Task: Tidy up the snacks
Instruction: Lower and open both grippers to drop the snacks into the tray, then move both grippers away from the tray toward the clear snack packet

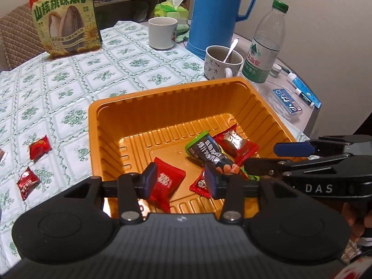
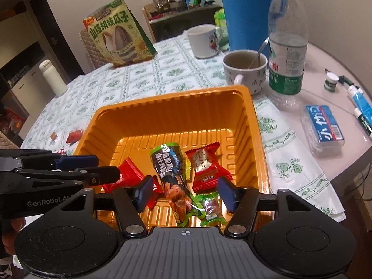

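An orange plastic tray (image 1: 162,97) sits on the floral tablecloth and holds several wrapped snacks. My left gripper (image 1: 181,180) hovers open over the tray's near left part, a red packet (image 1: 167,181) lying between its pads without being pressed. My right gripper (image 2: 186,194) is open above a long dark snack stick (image 2: 172,174) and a green candy (image 2: 209,205); a red packet with a silver label (image 2: 205,167) lies just beyond. Two red candies (image 1: 39,148) (image 1: 26,182) lie loose on the cloth left of the tray.
Behind the tray stand a cup with a spoon (image 1: 223,61), a water bottle (image 1: 265,44), a blue jug (image 1: 216,14), a white mug (image 1: 162,32) and a sunflower seed bag (image 1: 65,21). A blue box (image 2: 324,126) and tubes lie at the right.
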### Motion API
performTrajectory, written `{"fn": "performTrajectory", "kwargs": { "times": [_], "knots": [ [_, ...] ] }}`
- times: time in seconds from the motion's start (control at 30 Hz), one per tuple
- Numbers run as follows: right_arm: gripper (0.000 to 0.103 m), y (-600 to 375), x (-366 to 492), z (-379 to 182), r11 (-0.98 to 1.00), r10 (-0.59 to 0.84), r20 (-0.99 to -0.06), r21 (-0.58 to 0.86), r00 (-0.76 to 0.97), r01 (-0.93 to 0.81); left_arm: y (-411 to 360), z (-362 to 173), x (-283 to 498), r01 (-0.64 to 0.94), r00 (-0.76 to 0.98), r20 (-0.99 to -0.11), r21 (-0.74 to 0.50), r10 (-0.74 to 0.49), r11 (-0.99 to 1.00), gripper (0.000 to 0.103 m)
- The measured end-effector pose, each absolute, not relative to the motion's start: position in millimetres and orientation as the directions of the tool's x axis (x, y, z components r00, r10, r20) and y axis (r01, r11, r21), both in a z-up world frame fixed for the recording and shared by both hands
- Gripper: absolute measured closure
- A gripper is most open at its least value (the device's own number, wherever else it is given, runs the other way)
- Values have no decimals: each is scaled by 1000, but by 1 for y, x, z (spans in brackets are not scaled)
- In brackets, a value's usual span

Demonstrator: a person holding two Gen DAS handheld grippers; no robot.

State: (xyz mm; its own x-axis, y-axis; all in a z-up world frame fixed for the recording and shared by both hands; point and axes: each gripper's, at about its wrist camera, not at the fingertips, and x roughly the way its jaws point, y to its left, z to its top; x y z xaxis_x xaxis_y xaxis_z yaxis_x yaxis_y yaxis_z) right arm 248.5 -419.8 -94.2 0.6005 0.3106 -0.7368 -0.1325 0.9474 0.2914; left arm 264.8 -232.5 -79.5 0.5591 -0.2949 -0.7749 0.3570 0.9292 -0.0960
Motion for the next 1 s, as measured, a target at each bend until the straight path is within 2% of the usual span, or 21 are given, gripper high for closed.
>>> {"fn": "performTrajectory", "kwargs": {
  "times": [0.1,0.27,0.4,1.0],
  "knots": [
    [39,-417,245,-90,949,306,-743,288,595,-128,-226,-75,260,341,570,-769,-100,-290,935,55],
    [34,-410,238,-79,950,306,-733,280,607,-141,-216,-66,251,320,585,-757,-113,-290,941,54],
    [32,-403,232,-69,947,315,-720,280,618,-156,-207,-59,243,306,603,-744,-116,-287,945,48],
    [26,-351,199,-50,935,353,-700,281,621,-215,-131,-42,203,208,643,-722,-154,-254,966,44]
  ]
}}
